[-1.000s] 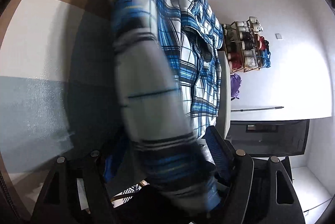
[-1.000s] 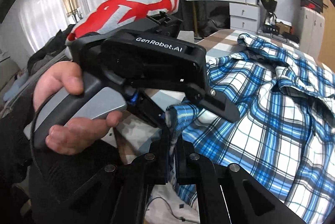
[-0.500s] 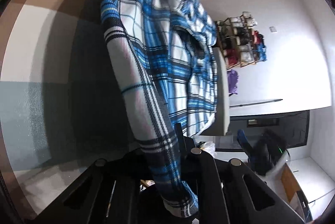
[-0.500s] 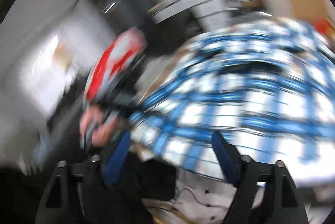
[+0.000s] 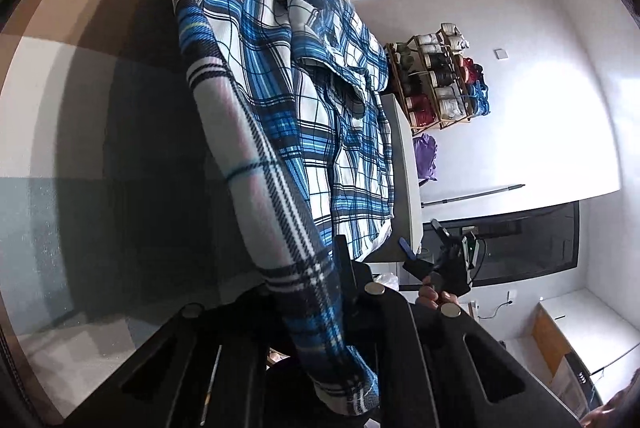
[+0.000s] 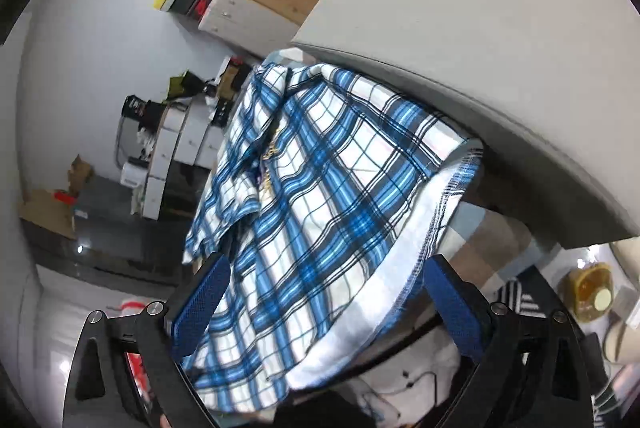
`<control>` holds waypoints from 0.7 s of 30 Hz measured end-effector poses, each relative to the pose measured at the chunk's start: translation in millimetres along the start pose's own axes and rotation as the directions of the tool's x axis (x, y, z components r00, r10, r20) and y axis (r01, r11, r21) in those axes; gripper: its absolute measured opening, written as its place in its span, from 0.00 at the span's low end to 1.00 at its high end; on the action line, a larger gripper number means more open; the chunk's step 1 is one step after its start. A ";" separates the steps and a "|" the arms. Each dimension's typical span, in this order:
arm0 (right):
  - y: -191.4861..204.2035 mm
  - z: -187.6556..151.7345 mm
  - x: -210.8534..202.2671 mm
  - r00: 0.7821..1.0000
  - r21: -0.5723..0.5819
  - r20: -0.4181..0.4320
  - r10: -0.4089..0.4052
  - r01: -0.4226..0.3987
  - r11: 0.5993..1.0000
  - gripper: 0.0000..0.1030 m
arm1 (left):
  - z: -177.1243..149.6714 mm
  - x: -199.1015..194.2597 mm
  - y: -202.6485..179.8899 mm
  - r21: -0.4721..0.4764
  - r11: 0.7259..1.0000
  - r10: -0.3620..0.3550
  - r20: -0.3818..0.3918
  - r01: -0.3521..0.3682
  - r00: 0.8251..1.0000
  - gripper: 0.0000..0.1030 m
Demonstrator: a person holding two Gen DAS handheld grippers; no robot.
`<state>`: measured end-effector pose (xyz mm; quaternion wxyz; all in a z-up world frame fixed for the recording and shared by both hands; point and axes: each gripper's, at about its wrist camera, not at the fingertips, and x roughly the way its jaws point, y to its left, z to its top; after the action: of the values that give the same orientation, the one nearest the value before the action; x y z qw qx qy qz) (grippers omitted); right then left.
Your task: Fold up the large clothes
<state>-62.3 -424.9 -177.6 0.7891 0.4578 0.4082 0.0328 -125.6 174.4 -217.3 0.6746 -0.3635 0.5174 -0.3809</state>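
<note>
The blue-and-white plaid shirt (image 5: 288, 99) lies spread over a bed with a brown, white and grey checked cover (image 5: 52, 99), one sleeve (image 5: 260, 211) drawn off it towards the left claw (image 5: 340, 292). That claw is clamped tight on the sleeve near its cuff, the cloth running straight between its black fingers and the cuff end hanging out below.

The right claw (image 6: 324, 304) has just been opening and now stands wide, its blue pads on either side of the shirt's hem (image 6: 432, 228) where it droops over the bed's edge. The pads look clear of the cloth; nothing is held there yet.

It is a light, limp garment, I'd say: it sags wherever it is unsupported and creases readily, so one held corner will not carry the rest flat. The stitched hem and the cuff are the firmer places to pinch, being doubled cloth. A bite well in from the edge should hold, since thin cotton can slide out of a shallow nip.
</note>
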 end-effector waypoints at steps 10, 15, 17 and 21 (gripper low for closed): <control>-37.0 20.4 14.9 0.979 0.203 0.050 -0.196 0.182 0.962 0.96 | 0.3 4.2 -9.4 0.042 0.999 0.003 -0.008 -0.003 1.000 0.06; -40.0 29.7 25.7 0.963 0.169 0.071 -0.259 0.244 0.955 0.96 | 0.7 7.3 -11.9 0.065 0.998 -0.003 -0.019 0.004 1.000 0.06; -43.4 34.7 27.4 0.964 0.170 0.065 -0.259 0.245 0.954 0.96 | 1.5 7.8 -11.0 0.062 0.998 -0.008 -0.020 0.009 1.000 0.06; -52.4 40.7 27.3 0.965 0.176 0.072 -0.251 0.236 0.956 0.96 | 3.4 7.2 -10.0 0.058 0.998 -0.028 -0.018 0.029 0.999 0.06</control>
<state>-33.5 -471.9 -223.6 0.7645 0.4692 0.4255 -0.1202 -122.5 163.9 -210.9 0.6750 -0.3478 0.5064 -0.4086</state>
